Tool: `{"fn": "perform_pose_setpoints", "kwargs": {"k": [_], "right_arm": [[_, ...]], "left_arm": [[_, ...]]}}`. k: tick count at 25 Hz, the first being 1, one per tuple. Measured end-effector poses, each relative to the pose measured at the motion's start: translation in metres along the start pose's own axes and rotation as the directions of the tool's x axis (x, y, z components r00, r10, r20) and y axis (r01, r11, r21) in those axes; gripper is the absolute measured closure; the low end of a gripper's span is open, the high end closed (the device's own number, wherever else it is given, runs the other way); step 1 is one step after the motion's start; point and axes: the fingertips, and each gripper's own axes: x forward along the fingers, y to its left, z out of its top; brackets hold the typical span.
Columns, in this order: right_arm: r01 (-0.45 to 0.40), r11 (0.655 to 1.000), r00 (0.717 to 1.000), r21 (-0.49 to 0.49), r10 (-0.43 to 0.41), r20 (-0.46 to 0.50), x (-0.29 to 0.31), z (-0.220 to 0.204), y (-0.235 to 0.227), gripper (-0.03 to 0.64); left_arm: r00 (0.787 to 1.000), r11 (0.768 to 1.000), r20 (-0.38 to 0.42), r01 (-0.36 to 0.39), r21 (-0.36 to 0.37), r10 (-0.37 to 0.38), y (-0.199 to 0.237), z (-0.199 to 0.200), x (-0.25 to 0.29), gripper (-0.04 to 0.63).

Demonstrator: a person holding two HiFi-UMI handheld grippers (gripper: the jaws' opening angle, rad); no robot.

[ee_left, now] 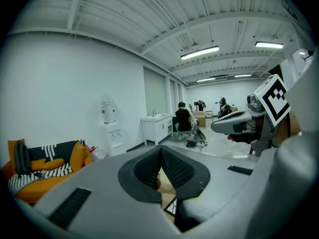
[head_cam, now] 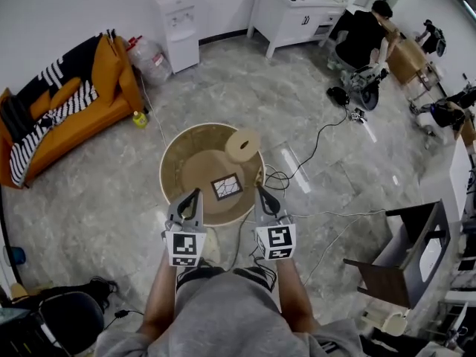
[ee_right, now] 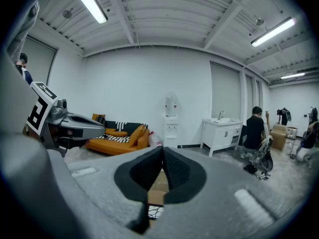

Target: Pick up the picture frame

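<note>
The picture frame [head_cam: 227, 187], dark-edged with a white cracked pattern, lies flat on a round wooden table [head_cam: 178, 177]. A light round wooden piece [head_cam: 242, 145] stands at the table's far edge. My left gripper [head_cam: 195, 194] is at the table's near rim, left of the frame, with its tips together and nothing held. My right gripper [head_cam: 261, 192] is just right of the frame, also shut and empty. A corner of the frame [ee_left: 171, 206] shows below the closed left gripper [ee_left: 161, 150], and the frame [ee_right: 154, 212] shows again below the closed right gripper [ee_right: 162, 150].
An orange sofa [head_cam: 67, 103] stands at the far left, with a water dispenser [head_cam: 177, 21] and a white cabinet [head_cam: 297, 10] along the back wall. A person [head_cam: 364, 36] crouches at the far right. Cables [head_cam: 312, 147] trail across the floor right of the table. A dark box [head_cam: 405, 262] sits at the right.
</note>
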Motion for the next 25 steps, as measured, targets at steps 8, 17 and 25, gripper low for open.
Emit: {"fn": "perform_pose_setpoints", "kwargs": {"k": [8,17,25], "right_arm": [[-0.002,1.0,0.996,0.009,0.002,-0.094,0.063,-0.029,0.006,0.617],[-0.027,0.998,0.979,0.064,0.04,-0.201,0.119,-0.1,-0.016,0.617],[-0.119,0.991,0.956,0.059,0.13,-0.265,0.178,-0.19,-0.034,0.617]], "left_arm": [[0.997,0.998,-0.037,0.059,-0.027,-0.06,0.034,-0.032,0.05,0.578],[0.989,0.992,-0.144,0.023,-0.121,-0.04,0.037,-0.093,0.102,0.578],[0.976,0.988,-0.218,-0.023,-0.153,-0.011,0.027,-0.172,0.163,0.578]]}}
